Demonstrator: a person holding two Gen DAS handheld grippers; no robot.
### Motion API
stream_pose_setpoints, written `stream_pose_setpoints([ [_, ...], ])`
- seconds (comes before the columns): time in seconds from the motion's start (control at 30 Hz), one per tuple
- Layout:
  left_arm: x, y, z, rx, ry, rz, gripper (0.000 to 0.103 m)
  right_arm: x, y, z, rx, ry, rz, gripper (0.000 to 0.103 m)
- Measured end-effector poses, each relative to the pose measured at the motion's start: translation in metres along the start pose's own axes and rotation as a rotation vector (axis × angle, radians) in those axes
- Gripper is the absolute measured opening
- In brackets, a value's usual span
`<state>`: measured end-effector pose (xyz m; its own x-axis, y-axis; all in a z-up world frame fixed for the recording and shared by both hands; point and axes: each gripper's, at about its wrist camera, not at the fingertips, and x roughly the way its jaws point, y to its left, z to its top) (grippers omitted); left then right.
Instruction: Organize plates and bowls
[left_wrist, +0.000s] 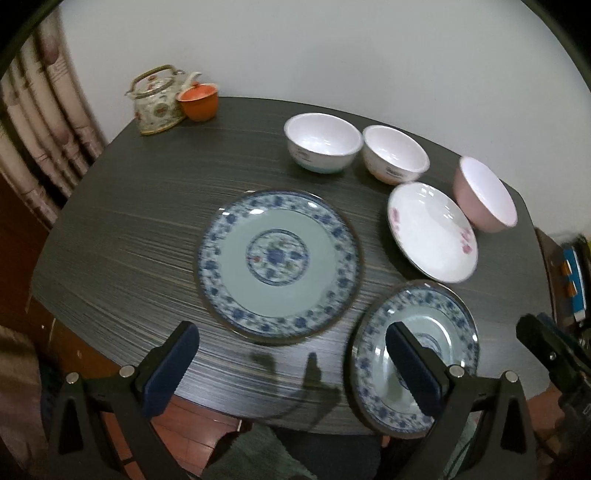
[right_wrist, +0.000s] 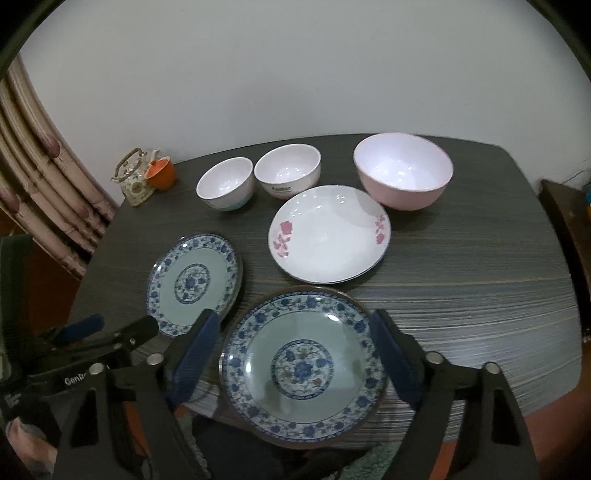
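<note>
Two blue-patterned plates lie on the dark table (right_wrist: 461, 295): one at the left (right_wrist: 192, 282), (left_wrist: 279, 267), one at the front edge (right_wrist: 303, 365), (left_wrist: 436, 317), slightly overhanging it. My right gripper (right_wrist: 295, 338) stands open, and the front plate shows between its blue pads without contact. My left gripper (left_wrist: 293, 365), (right_wrist: 122, 326) is open and empty, hovering near the left plate's front rim. Behind lie a white plate with pink flowers (right_wrist: 328, 234), two white bowls (right_wrist: 225, 184), (right_wrist: 288, 171) and a pink bowl (right_wrist: 402, 171).
A patterned teapot (right_wrist: 135, 177) and an orange cup (right_wrist: 160, 173) stand at the table's far left corner by the wall. A curtain (right_wrist: 44, 184) hangs at the left. A wooden shelf (right_wrist: 565, 221) flanks the table's right side. Red floor shows below the front edge.
</note>
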<state>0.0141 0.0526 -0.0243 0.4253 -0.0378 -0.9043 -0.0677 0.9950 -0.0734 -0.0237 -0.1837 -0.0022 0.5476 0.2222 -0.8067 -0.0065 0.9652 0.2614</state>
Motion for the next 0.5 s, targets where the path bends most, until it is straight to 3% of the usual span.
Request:
stream_pose_setpoints([
  [0.13,0.005,0.026,0.008,-0.06,0.008,-0.012,0.102,0.011,0.004,0.004,0.007,0.031,0.049,0.075],
  [0.23,0.012,0.046,0.013,-0.106,0.015,-0.008,0.094,0.019,0.008,0.008,-0.004,0.046,0.104,0.072],
  [0.33,0.02,0.067,0.019,-0.152,0.028,-0.006,0.084,0.03,0.014,0.012,-0.009,0.066,0.156,0.067],
  [0.5,0.04,0.101,0.025,-0.251,0.073,-0.07,0.061,0.054,0.023,0.021,-0.016,0.118,0.217,0.061],
])
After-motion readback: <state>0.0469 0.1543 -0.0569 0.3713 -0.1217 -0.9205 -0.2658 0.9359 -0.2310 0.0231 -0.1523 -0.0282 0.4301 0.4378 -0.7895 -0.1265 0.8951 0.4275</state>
